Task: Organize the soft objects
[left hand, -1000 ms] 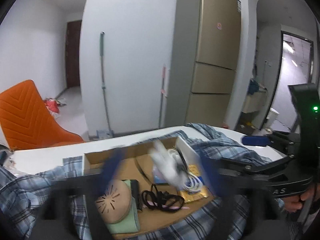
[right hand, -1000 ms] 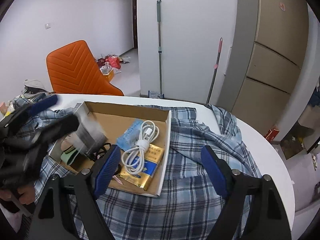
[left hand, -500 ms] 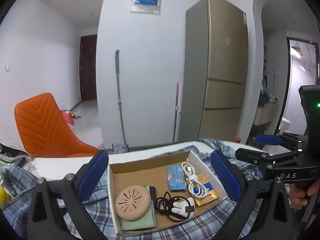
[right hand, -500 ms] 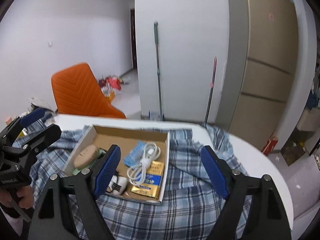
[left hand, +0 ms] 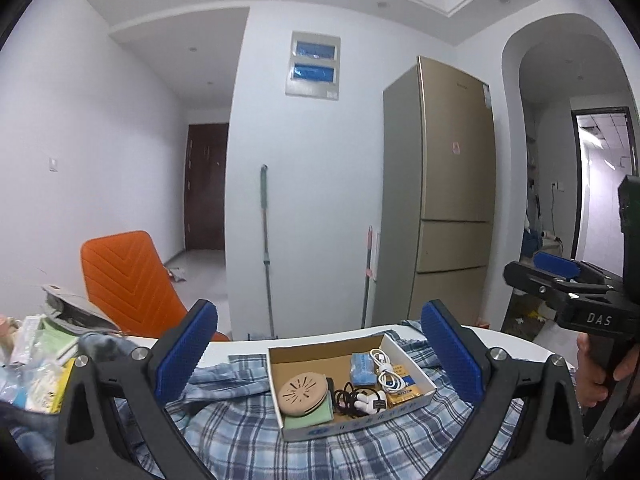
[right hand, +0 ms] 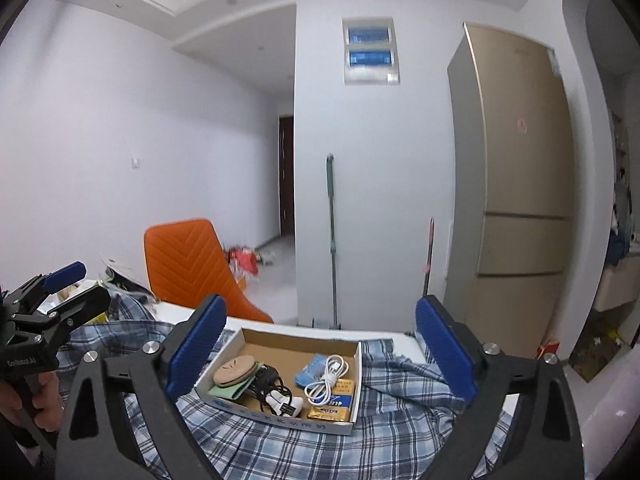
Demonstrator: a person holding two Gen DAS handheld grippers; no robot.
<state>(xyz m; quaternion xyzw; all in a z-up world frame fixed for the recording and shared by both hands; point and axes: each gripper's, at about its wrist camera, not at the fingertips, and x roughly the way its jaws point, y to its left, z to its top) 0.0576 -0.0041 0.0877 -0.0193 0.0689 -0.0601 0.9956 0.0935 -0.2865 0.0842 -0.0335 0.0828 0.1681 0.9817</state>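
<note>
Your plaid shirt lies rumpled over the white table, with the cardboard box of cables resting on top of it. Both tongs, left and right, stand spread and empty; the right jaws have just widened. An orange chair stands behind.

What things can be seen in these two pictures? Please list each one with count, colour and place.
cardboard box: 1, brown, on the shirt
plaid shirt: 1, blue and white, spread on the table
table: 1, white, under the shirt
round pad: 1, beige, left in box
white cable: 1, coiled, right in box
black cable: 1, middle of box
chair: 1, orange, behind table
fridge: 1, gold, by wall
mop: 1, green handle, against wall
left tool: 1, black, blue pads, open, empty
right tool: 1, same, open, empty
</note>
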